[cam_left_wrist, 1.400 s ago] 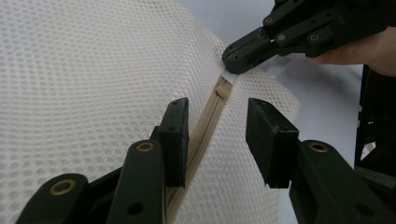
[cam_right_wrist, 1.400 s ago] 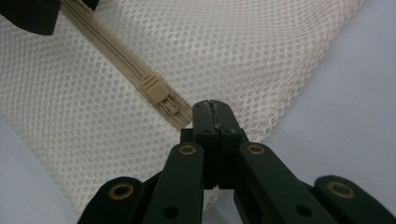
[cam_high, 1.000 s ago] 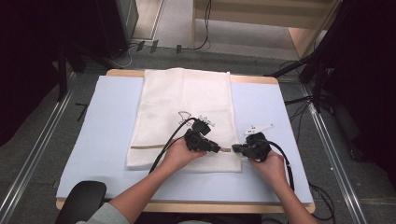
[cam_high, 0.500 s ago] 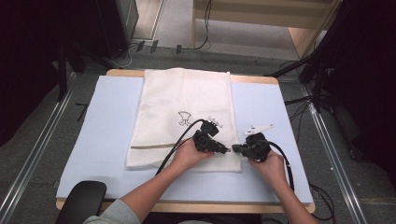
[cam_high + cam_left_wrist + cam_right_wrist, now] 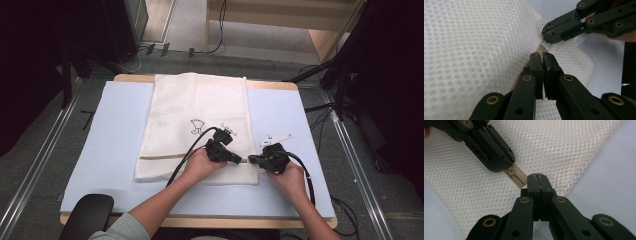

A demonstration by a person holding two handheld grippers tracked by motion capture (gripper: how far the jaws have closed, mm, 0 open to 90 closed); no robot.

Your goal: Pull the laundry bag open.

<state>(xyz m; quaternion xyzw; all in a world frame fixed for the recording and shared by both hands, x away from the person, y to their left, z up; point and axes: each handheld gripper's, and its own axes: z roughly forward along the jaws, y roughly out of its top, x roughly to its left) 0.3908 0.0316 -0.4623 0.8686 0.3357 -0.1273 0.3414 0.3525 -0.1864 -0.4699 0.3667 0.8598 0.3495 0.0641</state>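
1 mesh bag (image 5: 195, 125) is laid flat on the blue mat (image 5: 105, 145), long axis running away from the person. 1 tan zipper (image 5: 516, 176) runs across the near end; the right end is being worked.

Left gripper (image 5: 231, 158): jaws pressed together on the zipper, apparently at the slider, though the pull itself can't be made out. Right gripper (image 5: 254, 160): jaws fully closed at the bag's right edge just past the zipper end; in the left gripper view a white tab (image 5: 547, 44) is seen pinched there. The 2 tips are nearly touching.

Progress, as judged: the left gripper sits at the zipper's right end stop, so the zip travel looks essentially finished. Open or closed can't be told for certain; the tan line looks flat and unbroken across the bag in the high view. Left: release of both grips, maybe a fold.

Count: 1 bag, 1 zipper, 2 grippers, 1 mat, 1 table (image 5: 200, 220).
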